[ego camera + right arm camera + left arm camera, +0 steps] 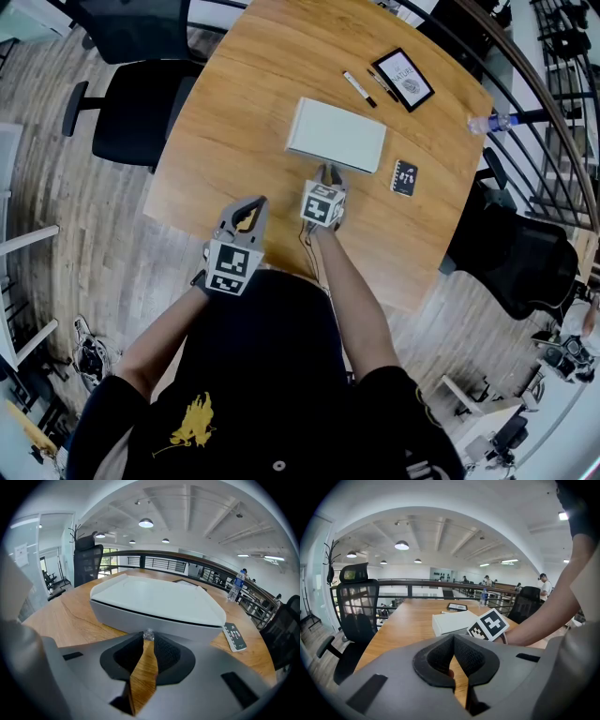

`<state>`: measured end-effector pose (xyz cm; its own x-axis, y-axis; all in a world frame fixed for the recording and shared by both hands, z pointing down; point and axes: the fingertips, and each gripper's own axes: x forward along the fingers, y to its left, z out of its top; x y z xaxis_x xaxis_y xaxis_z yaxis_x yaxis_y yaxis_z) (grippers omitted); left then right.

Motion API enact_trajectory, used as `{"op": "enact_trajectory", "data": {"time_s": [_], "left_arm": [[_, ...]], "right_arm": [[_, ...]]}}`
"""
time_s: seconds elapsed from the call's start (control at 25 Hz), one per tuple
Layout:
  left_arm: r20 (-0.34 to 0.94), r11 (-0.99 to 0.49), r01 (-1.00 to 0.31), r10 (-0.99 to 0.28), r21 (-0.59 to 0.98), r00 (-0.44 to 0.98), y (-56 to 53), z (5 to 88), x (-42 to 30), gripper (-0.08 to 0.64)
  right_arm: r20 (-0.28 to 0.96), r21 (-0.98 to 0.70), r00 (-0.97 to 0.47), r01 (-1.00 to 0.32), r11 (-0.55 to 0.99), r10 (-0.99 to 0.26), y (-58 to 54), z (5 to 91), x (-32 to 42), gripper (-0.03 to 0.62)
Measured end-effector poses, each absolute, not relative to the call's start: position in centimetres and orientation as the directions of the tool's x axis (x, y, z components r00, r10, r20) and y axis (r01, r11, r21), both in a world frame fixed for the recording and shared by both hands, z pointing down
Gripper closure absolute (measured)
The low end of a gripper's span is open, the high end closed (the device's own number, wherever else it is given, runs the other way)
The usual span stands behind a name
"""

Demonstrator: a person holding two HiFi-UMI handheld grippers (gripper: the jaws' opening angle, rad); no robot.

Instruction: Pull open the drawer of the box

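White box [336, 134] lies flat near the middle of the wooden table [234, 141], long front side facing the person; drawer [154, 620] in that front face looks shut, flush with the box, dark seam running above it; small clear knob [148, 634] sticks out at the middle of the drawer front; right gripper [328, 170] is angled down at the box front, its jaws pinched together on the knob, tips touching the drawer face or just off it, can't tell which; left gripper [252, 201] is held at the near table edge, well apart from the box, to the left of the right one; its jaws meet at the tips with nothing between them, only table wood showing through the gap behind; two pens [359, 89] lie beyond the box, beside a black-framed tablet [403, 79]; small black card [404, 177] lies just right of the box; water bottle [489, 122] at the far right table edge; black office chair [141, 112] off the table's left side.
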<state>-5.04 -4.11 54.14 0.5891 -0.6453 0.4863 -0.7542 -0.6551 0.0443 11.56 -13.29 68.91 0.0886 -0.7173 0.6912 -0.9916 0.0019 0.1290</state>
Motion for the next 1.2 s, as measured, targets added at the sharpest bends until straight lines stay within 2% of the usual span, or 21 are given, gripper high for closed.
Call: {"op": "enact_trajectory", "data": {"time_s": [1.2], "left_arm": [[0.477,-0.647,-0.76,-0.649,0.065,0.593,-3.2,53.9,-4.8,0.551]], "right_arm": [[0.706,0.099,0.062,-0.995,0.012,-0.706,-10.9,69.1,10.9,0.525]]}}
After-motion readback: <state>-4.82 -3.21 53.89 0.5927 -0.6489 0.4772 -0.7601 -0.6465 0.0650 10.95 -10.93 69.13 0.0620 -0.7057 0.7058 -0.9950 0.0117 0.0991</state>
